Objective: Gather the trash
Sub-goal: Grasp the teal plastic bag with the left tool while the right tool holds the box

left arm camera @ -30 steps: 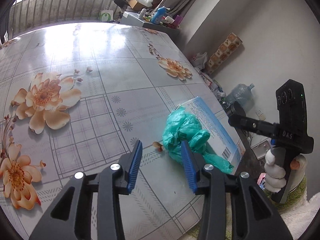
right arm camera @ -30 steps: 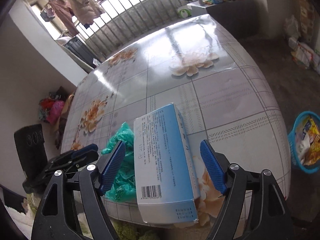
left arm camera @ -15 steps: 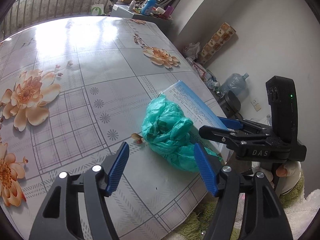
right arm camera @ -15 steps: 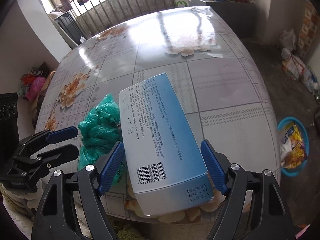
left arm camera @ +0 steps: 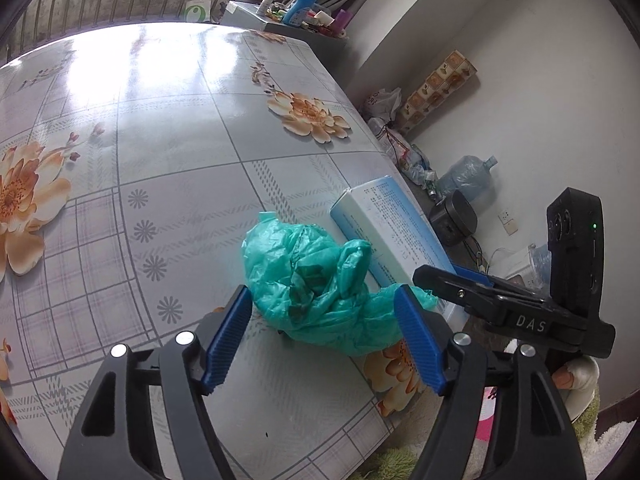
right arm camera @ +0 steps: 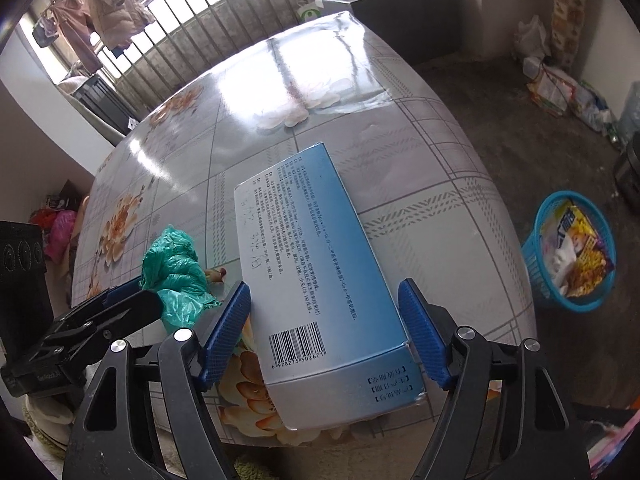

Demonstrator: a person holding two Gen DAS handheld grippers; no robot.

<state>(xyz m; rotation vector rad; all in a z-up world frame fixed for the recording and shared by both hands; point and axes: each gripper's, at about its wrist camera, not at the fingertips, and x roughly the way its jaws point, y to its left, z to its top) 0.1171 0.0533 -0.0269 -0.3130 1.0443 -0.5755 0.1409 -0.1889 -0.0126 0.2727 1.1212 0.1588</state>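
Note:
A crumpled green plastic bag (left arm camera: 316, 280) lies on the flowered table (left arm camera: 168, 128) near its edge. My left gripper (left arm camera: 324, 340) straddles the bag's near end; its jaws are opening and the pads do not press the bag. Right beside the bag lies a long blue-and-white carton (right arm camera: 316, 272), also in the left wrist view (left arm camera: 392, 232). My right gripper (right arm camera: 324, 336) has the carton's barcode end between its blue pads; its jaws are closing, with the pads close to the carton's sides but no firm grip showing. Each gripper shows in the other's view, the right one (left arm camera: 480, 292) and the left one (right arm camera: 100, 320).
A blue basket (right arm camera: 568, 252) holding wrappers stands on the floor right of the table. A water jug (left arm camera: 468, 176), a dark pot (left arm camera: 452, 220) and bags lie along the wall. A railing and a cluttered cabinet (left arm camera: 288, 12) are beyond the table's far end.
My left gripper widened and moved forward until the green bag lay between its fingers. My right gripper sank over the carton, whose end now sits between its pads.

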